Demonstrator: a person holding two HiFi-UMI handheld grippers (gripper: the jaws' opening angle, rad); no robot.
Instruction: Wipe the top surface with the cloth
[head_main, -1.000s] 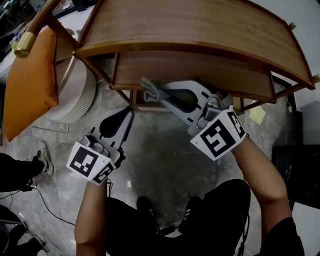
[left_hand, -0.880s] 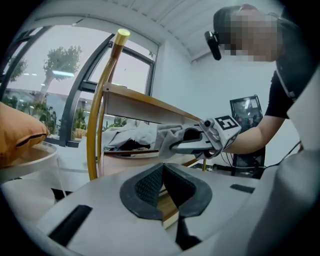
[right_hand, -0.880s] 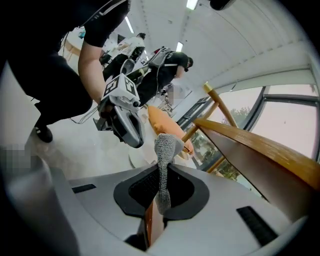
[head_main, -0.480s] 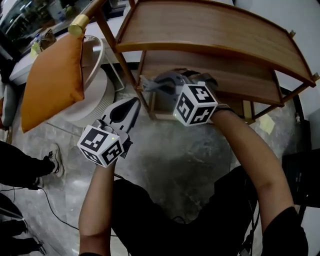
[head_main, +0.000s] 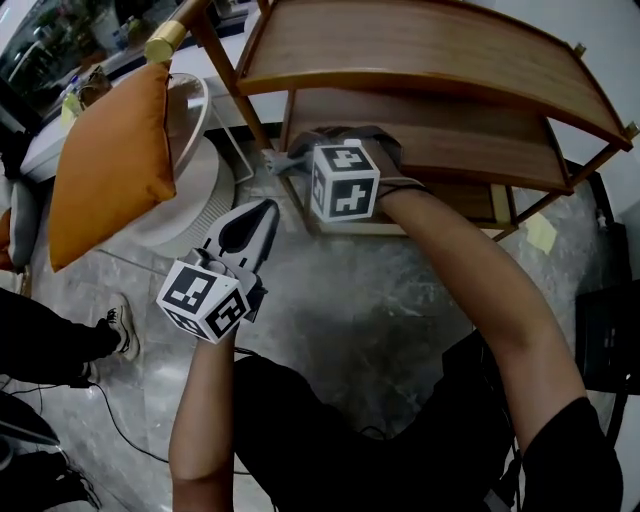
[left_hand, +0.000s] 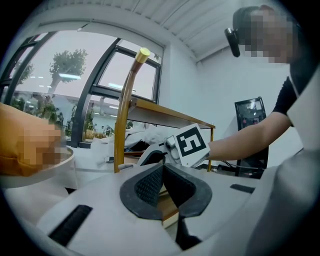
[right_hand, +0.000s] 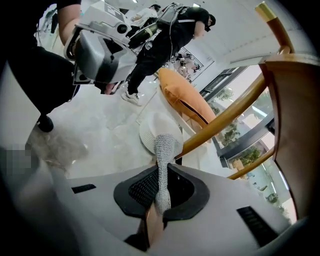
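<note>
The wooden shelf unit's curved top surface (head_main: 420, 50) fills the upper part of the head view. My right gripper (head_main: 283, 166) is below that top, level with the second shelf (head_main: 460, 145) and beside the left front leg (head_main: 235, 85). It is shut on a grey knitted cloth (right_hand: 163, 147), whose bunched end sticks out past the jaws. My left gripper (head_main: 268, 208) hangs lower left over the floor, shut with nothing in it. The left gripper view shows the closed pads (left_hand: 150, 185) and the right gripper's marker cube (left_hand: 191, 145) by the shelf.
An orange cushion (head_main: 110, 160) rests on a white round seat (head_main: 195, 190) left of the shelf. The floor is grey marble (head_main: 340, 300). A yellow note (head_main: 541, 232) lies on it at right, near a black box (head_main: 610, 330). Another person's shoe (head_main: 122, 322) shows at left.
My right gripper has swung left and up with the cloth, from in front of the shelf to the left leg under the top. The left gripper has barely shifted.
</note>
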